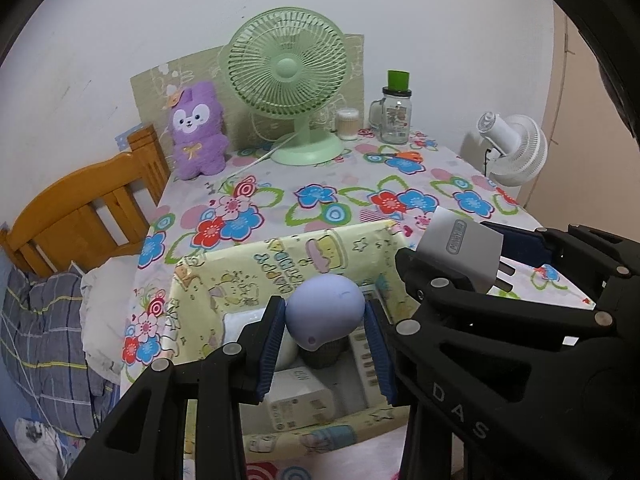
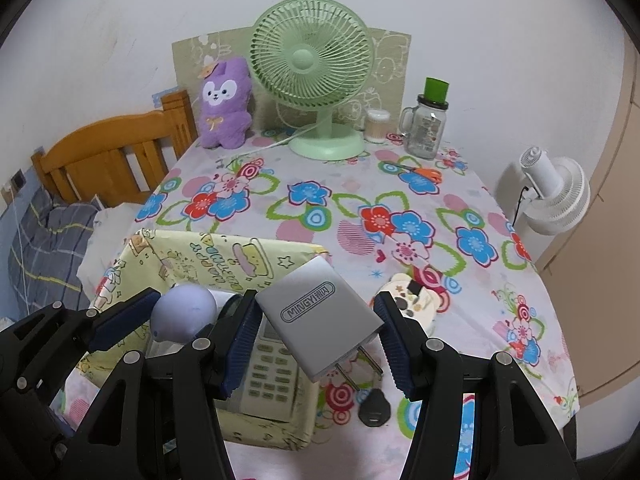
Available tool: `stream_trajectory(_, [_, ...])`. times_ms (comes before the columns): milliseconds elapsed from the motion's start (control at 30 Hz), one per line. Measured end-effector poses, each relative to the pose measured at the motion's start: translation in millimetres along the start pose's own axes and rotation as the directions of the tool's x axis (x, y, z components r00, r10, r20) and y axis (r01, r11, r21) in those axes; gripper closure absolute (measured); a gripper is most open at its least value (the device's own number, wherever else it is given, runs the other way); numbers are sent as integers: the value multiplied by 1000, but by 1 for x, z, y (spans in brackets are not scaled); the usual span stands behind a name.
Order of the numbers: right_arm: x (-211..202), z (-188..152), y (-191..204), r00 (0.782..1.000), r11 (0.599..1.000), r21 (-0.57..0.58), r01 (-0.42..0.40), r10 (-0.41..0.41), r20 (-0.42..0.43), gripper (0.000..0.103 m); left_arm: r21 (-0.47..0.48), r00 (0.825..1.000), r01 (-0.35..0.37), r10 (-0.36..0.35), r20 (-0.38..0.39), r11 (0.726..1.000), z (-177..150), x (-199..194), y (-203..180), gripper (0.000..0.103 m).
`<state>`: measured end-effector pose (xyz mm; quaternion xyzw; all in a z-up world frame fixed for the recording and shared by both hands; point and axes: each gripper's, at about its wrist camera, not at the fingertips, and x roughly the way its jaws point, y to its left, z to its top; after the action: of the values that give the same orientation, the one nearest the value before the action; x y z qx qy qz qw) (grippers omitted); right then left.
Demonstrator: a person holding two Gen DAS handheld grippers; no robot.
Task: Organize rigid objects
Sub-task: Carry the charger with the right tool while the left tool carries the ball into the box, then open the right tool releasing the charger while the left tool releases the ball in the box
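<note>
My left gripper (image 1: 326,322) is shut on a lavender egg-shaped object (image 1: 326,312) and holds it above the open yellow cartoon-print box (image 1: 248,264). My right gripper (image 2: 316,332) is shut on a silver charger plug (image 2: 316,312) marked MINGYI, over the box's right edge (image 2: 280,256). The right gripper and charger also show in the left wrist view (image 1: 460,244). The egg also shows in the right wrist view (image 2: 184,312). Inside the box lie a white remote control (image 2: 272,376), a white adapter (image 1: 300,404) and other white items.
On the floral tablecloth (image 2: 360,208) lie a black key fob (image 2: 374,406) and a cream round item (image 2: 412,300) right of the box. At the back stand a green fan (image 2: 316,76), purple plush (image 2: 224,104), glass jar (image 2: 426,128), cotton swabs (image 2: 378,122), orange scissors (image 2: 420,172). A white fan (image 2: 556,196) is at right.
</note>
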<state>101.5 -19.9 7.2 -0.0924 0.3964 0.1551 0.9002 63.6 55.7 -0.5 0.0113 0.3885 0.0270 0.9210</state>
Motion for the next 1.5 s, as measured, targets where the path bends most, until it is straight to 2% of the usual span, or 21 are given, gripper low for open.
stream_trajectory(600, [28, 8, 43, 999, 996, -79, -32, 30, -37, 42, -44, 998, -30, 27, -51, 999, -9, 24, 43, 61])
stream_trajectory(867, [42, 7, 51, 997, 995, -95, -41, 34, -66, 42, -42, 995, -34, 30, -93, 999, -13, 38, 49, 61])
stream_trajectory(1267, [64, -2, 50, 986, 992, -65, -106, 96, -138, 42, -25, 989, -53, 49, -139, 998, -20, 50, 48, 60])
stream_trajectory(1367, [68, -2, 50, 984, 992, -57, -112, 103, -148, 42, -22, 989, -53, 49, -141, 998, -20, 50, 47, 48])
stream_trajectory(1433, [69, -3, 49, 981, 991, -48, -127, 119, -155, 42, -26, 989, -53, 49, -140, 998, -20, 49, 46, 35])
stream_trajectory(1500, [71, -3, 48, 977, 989, -38, -145, 137, -164, 42, -34, 988, -45, 39, -150, 998, -20, 48, 45, 32])
